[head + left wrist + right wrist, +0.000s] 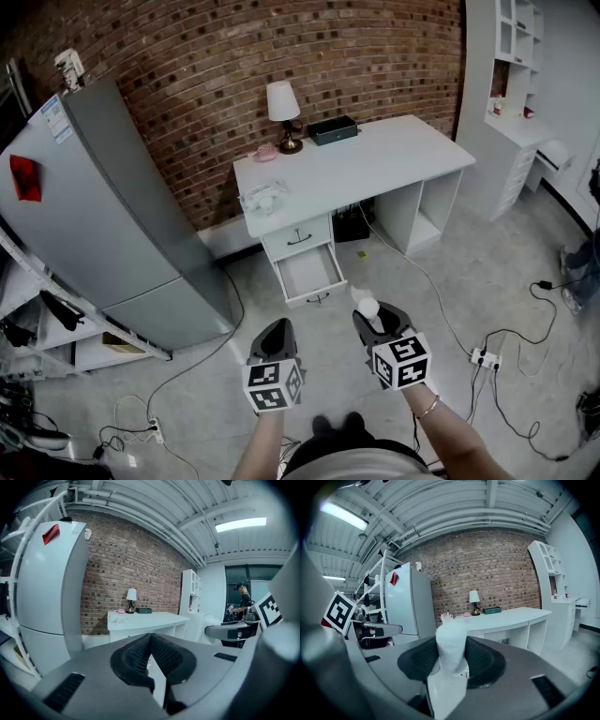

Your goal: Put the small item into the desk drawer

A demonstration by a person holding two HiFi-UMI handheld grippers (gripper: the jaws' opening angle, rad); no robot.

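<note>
The right gripper (373, 323) is clamped on the white item (367, 306), well apart from the open drawer (309, 272); the left gripper (275, 336) is closed and empty. The item sticks out far, so it may slip and fall short.

Left gripper (150, 638) jaws tips together, nothing between; white desk (150, 619) with lamp (131, 596) ahead, fridge (51, 588) left.

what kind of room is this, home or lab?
Probably a staged home-office corner in a lab or studio: a white desk with a lamp against a brick wall, a fridge beside it, and a power strip on the bare floor.
</note>
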